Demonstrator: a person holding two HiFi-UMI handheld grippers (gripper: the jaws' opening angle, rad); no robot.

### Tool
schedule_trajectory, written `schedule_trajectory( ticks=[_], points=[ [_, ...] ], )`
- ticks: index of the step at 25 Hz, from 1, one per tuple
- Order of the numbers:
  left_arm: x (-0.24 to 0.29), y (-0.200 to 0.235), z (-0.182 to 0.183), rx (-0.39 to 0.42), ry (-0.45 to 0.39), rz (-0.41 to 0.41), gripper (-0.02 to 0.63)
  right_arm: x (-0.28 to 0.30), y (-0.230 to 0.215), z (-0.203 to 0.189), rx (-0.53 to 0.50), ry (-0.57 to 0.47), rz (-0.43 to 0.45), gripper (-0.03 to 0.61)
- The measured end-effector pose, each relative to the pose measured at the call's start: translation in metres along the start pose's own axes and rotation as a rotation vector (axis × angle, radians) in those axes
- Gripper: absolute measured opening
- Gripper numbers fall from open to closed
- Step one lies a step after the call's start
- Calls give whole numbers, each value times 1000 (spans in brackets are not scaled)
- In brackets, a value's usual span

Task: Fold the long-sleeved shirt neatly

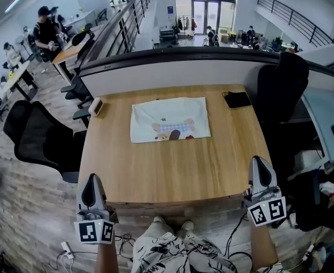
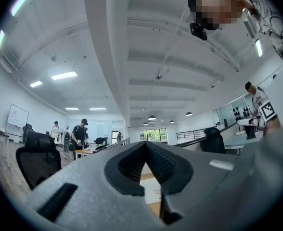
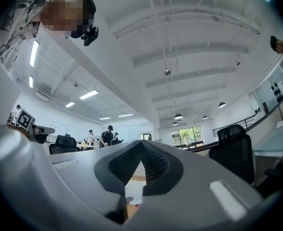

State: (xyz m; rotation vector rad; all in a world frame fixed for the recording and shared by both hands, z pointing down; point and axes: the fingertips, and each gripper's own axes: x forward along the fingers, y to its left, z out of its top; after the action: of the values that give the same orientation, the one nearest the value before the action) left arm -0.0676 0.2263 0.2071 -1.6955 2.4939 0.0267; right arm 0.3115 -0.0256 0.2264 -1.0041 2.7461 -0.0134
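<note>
Left gripper: my left gripper (image 1: 92, 178) sits at the lower left of the head view, just off the near edge of the table. In its own view the jaws (image 2: 145, 144) are pressed together at the tips with nothing between them.
Right gripper: my right gripper (image 1: 259, 160) is at the lower right, over the table's near right corner. Its jaws (image 3: 141, 143) are also closed together and empty.
Marker cubes: one (image 1: 94, 231) rides on my left gripper and one (image 1: 267, 211) on my right, both toward the bottom of the frame.
Table: the wooden table (image 1: 167, 169) fills the middle of the head view, with bare wood between my grippers and the shirt.
Long-sleeved shirt: the white shirt (image 1: 170, 119) lies flat in the upper middle of the frame, on the far half of the table. It is folded into a rectangle with the cartoon print facing up, well apart from both grippers.
Other items: a flat black object (image 1: 237, 99) lies at the far right of the table and a small white device (image 1: 96, 106) at its far left edge.
Chairs: black office chairs stand at the left (image 1: 36, 138) and at the upper right (image 1: 280, 87).
</note>
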Motion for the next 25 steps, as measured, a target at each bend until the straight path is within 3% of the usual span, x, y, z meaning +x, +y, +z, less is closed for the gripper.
schedule_trajectory(
  ticks=[3,9,18,25],
  points=[
    [-3,2,0,16,4,-13,-6,0,13,1,-41,11,9,3],
    [-7,15,-19,-49,30,-15,-5,-3,38,4,-137,36,-2,5],
    [-20,21,-44,-31,62,-39,-5,-22,58,-12,-122,53,-29,5],
    [-25,24,-43,-30,58,-52,-3,-27,69,-21,-124,66,-38,5]
  ],
)
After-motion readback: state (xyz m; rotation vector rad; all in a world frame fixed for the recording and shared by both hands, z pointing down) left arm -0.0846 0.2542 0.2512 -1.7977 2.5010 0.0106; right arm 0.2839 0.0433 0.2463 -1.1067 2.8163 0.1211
